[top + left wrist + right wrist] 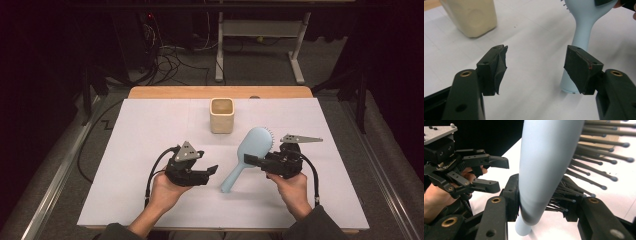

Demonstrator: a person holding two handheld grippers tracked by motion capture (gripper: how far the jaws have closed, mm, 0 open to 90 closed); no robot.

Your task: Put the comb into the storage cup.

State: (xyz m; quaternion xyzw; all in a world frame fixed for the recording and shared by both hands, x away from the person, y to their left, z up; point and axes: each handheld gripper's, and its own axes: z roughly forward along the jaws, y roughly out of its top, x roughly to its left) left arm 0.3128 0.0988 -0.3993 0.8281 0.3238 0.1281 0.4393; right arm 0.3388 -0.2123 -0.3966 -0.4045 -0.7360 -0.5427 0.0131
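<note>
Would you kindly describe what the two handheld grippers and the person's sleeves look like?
Both grippers, the left gripper and the right gripper, are black, angular tools with two flat jaws, brass-coloured pivot pins and dark pads. Each carries a grey three-cornered plate on top and trails a looping black cable. The person wears dark grey sleeves.

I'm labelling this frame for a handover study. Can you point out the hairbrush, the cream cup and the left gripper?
hairbrush (256, 142): high view, back of the light blue head.
cream cup (221, 122): high view, front wall.
left gripper (535, 63): left gripper view, gap midway between its open fingertips.
</note>
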